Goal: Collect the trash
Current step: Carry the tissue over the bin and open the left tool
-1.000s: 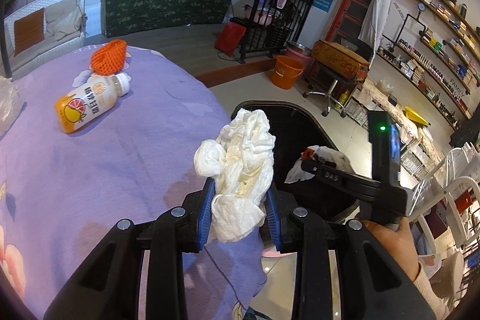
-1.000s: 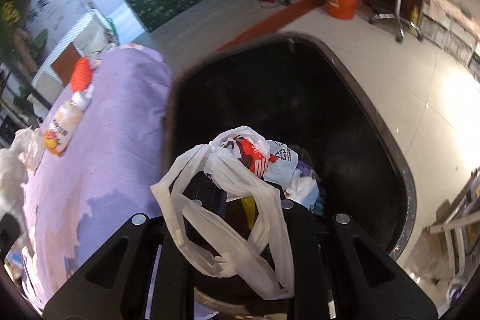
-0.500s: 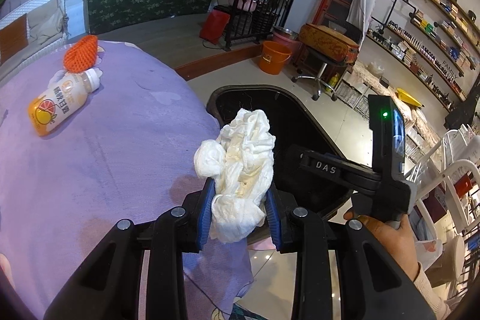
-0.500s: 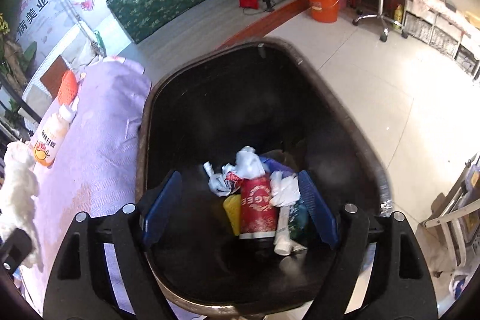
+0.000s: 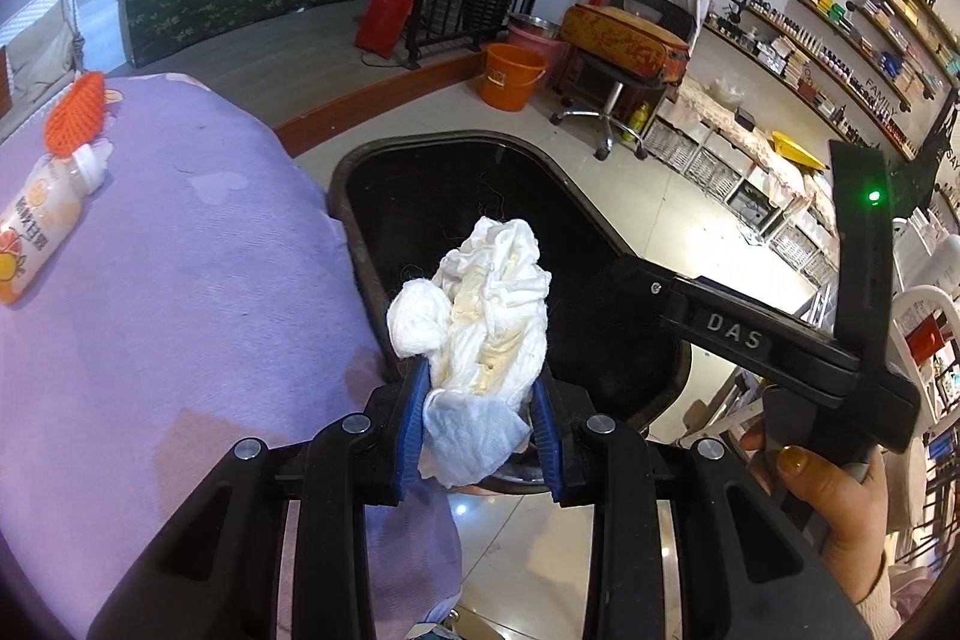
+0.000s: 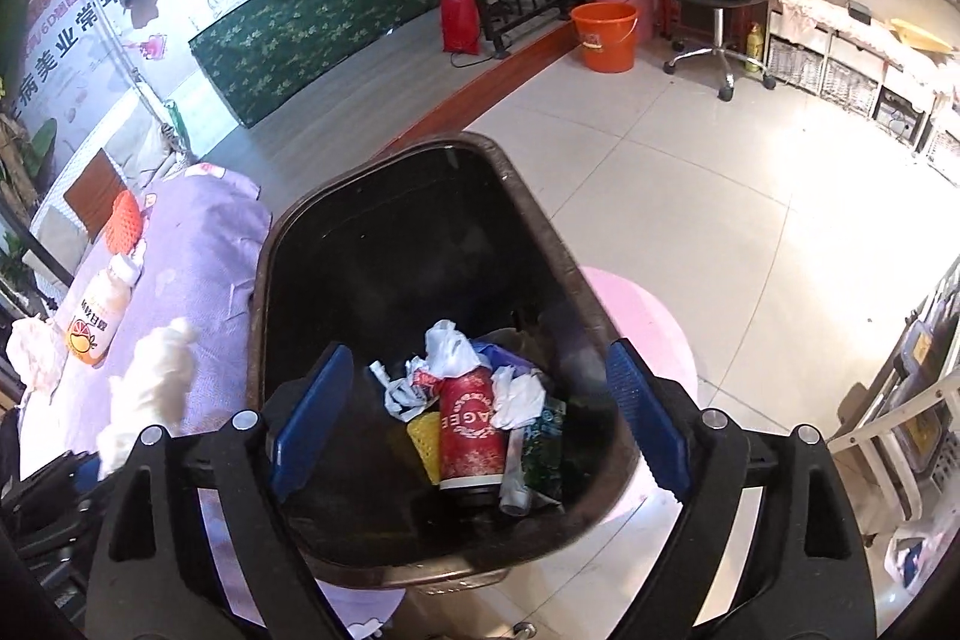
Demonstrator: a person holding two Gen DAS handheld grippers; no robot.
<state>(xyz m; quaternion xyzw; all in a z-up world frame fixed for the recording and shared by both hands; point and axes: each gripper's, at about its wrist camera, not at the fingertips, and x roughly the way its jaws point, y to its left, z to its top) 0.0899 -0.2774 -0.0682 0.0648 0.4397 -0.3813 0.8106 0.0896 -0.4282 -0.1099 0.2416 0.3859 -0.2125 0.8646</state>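
White crumpled tissue wad (image 5: 480,316), stained yellowish, pinched low between the blue pads of the left tool (image 5: 477,430); jaws nearly closed on it, most of the wad standing up and forward of the tips. Left wrist view: wad sits at the near rim of the black trash bin (image 5: 348,196), just past the edge of the purple-covered surface (image 5: 180,292). Bin mouth opens directly ahead and slightly right of the tool. Drink bottle (image 5: 42,220) lies on its side far left on the surface, long axis pointing toward the orange mesh ball (image 5: 75,115) beyond it. Right tool's body crosses the bin's right side.

Right wrist view: right tool (image 6: 477,421) spread wide, holding nothing, poised over the bin interior. Below it, a red cup (image 6: 471,430), plastic bag scraps and wrappers on the bin floor. Bottle (image 6: 96,322) well off to the left.

Judgement: left hand needs a short forward carry before release; wad not clearly over the opening. Left hand also nearer the bottle.
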